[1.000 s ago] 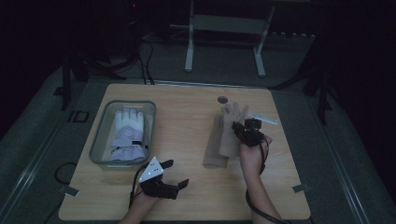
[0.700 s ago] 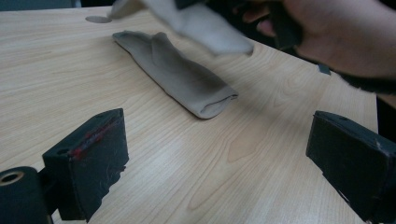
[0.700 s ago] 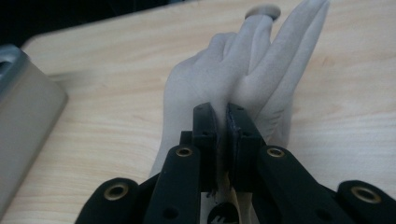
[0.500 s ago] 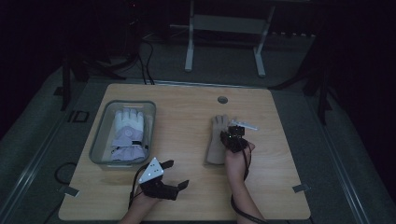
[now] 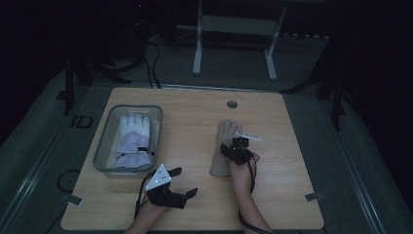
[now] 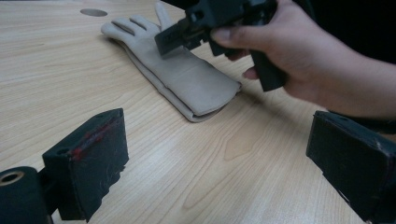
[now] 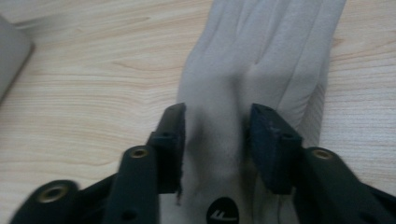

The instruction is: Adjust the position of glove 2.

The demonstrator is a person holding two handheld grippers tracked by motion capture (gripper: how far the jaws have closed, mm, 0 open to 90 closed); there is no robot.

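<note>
Two gloves are present: one beige glove lying flat at the centre of the worktop, and one white glove inside the single grey bin at the left of the high view. Two hand-held grippers are in use. The right hand-held gripper sits low over the beige glove; its jaws have just been opening and now stand apart astride a raised fold of the glove, pads not pressing. One second ago this gripper held the glove lifted; the glove now lies on the worktop. The left hand-held gripper stands open at the lower left, unchanged, holding nothing.
</note>
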